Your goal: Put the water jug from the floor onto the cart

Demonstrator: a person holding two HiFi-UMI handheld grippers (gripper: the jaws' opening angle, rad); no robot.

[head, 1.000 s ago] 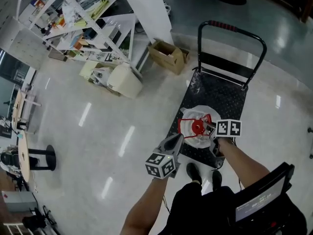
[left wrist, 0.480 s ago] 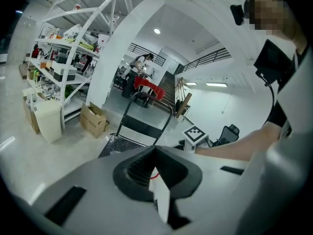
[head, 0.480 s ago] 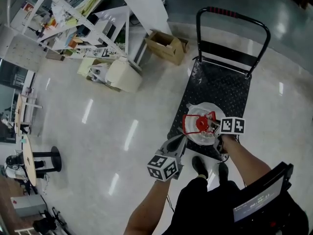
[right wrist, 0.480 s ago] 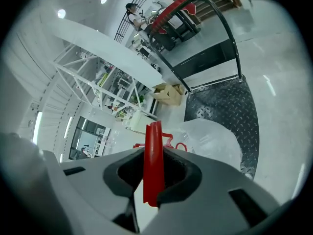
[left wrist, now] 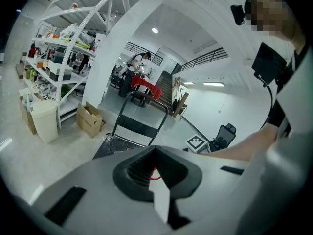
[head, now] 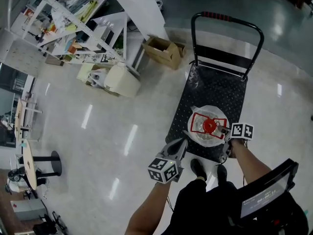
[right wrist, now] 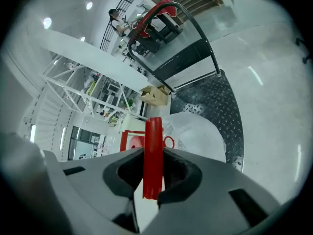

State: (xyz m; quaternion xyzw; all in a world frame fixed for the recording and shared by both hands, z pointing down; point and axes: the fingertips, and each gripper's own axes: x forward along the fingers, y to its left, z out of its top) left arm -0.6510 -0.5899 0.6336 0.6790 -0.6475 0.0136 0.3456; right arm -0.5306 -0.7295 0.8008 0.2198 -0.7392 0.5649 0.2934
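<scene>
Placement step: the right gripper [right wrist: 152, 161], clamped on the red handle [right wrist: 152, 146] of the water jug [head: 201, 137] above the cart [head: 215, 89] at lower centre, should next seat and release it; the left gripper [left wrist: 155, 153] is closed, empty.

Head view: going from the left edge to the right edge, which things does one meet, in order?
shelving rack → cream bin → cardboard box → water jug → screen
</scene>
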